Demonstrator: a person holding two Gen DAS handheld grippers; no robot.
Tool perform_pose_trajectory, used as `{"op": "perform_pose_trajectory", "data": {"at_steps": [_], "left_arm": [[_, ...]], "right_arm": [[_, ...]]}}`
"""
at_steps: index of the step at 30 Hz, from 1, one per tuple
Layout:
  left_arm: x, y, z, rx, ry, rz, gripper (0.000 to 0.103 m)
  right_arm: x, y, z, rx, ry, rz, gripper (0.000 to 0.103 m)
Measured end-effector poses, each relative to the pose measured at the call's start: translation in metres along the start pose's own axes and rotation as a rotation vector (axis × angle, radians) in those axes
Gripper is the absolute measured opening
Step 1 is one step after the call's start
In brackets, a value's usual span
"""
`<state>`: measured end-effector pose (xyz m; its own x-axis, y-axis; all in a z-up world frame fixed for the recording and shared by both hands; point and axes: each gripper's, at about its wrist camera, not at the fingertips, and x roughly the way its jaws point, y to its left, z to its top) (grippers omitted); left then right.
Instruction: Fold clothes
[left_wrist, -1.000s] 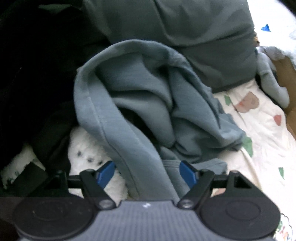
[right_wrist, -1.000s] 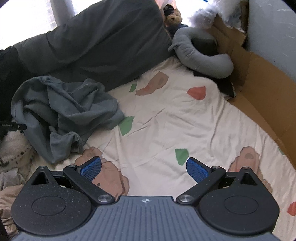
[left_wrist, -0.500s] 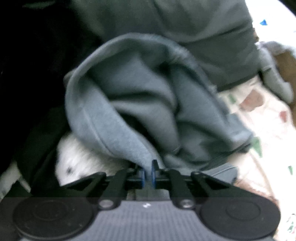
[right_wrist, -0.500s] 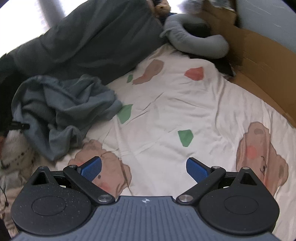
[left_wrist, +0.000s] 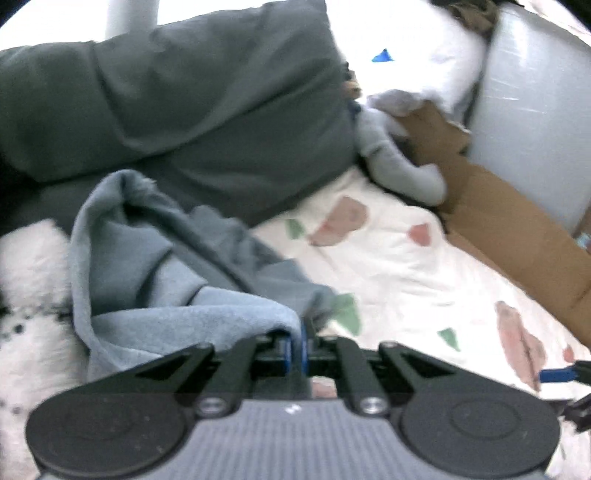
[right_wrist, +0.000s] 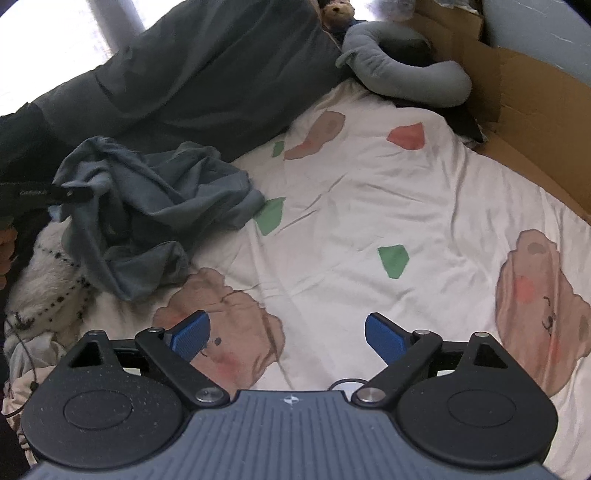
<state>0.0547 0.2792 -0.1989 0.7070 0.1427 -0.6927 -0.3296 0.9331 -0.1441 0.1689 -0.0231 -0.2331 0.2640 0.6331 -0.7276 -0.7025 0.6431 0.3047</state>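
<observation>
A crumpled blue-grey garment (left_wrist: 166, 288) lies at the left of a white bedsheet (right_wrist: 369, 206) printed with bears and coloured patches. My left gripper (left_wrist: 298, 339) is shut on a fold of its edge, and the cloth hangs up from the pile toward the pads. The right wrist view shows the same garment (right_wrist: 155, 206) bunched at the left, pulled by a dark gripper finger (right_wrist: 74, 194). My right gripper (right_wrist: 288, 334) hovers over a bear print on the sheet, well right of the garment. Its jaws are closing slightly but stand wide, with nothing between them.
A dark grey duvet (right_wrist: 207, 74) rises behind the garment. A grey plush toy (right_wrist: 406, 74) lies at the back, with cardboard (right_wrist: 524, 96) along the right side. A white fluffy spotted item (right_wrist: 48, 280) sits at the left. Bare sheet spreads across the middle and right.
My left gripper closed on the garment's fold, then lifted and swung right, dragging the cloth with it. My right gripper sank a little toward the sheet and its jaws narrowed slightly.
</observation>
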Motion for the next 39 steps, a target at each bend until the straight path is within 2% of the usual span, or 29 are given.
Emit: {"op": "perform_pose_trajectory", "data": {"at_steps": [6,13,18,23,26,28,29,32,36,39], "left_arm": [[0.013,-0.045,-0.003,0.069,0.018,-0.127,0.005],[0.025,-0.095,-0.011,0.110,0.087,-0.316,0.005],[0.032,-0.130,-0.021,0.173,0.161,-0.460,0.005],[0.044,-0.161,-0.028,0.258,0.290,-0.577,0.005],[0.051,-0.168,-0.034,0.301,0.354,-0.552,0.009],[0.051,-0.163,-0.035,0.279,0.376,-0.543,0.014],[0.050,-0.158,-0.035,0.260,0.380,-0.545,0.021],[0.044,-0.147,-0.035,0.235,0.375,-0.535,0.054],[0.035,-0.130,-0.032,0.224,0.365,-0.478,0.056],[0.036,-0.103,-0.032,0.196,0.366,-0.383,0.056]], "right_arm": [[0.004,0.009,-0.004,0.007,0.009,0.070,0.094],[0.007,0.022,-0.010,-0.018,-0.006,0.160,0.094],[0.014,0.027,-0.024,0.024,-0.074,0.249,0.094],[0.024,0.025,-0.046,0.119,-0.149,0.303,0.094],[0.031,0.021,-0.056,0.127,-0.128,0.280,0.094],[0.035,0.019,-0.063,0.132,-0.115,0.264,0.094],[0.037,0.016,-0.066,0.141,-0.105,0.254,0.094],[0.043,0.006,-0.073,0.179,-0.072,0.225,0.094],[0.048,-0.002,-0.082,0.203,-0.058,0.195,0.094],[0.055,-0.006,-0.086,0.209,-0.026,0.169,0.094]]}}
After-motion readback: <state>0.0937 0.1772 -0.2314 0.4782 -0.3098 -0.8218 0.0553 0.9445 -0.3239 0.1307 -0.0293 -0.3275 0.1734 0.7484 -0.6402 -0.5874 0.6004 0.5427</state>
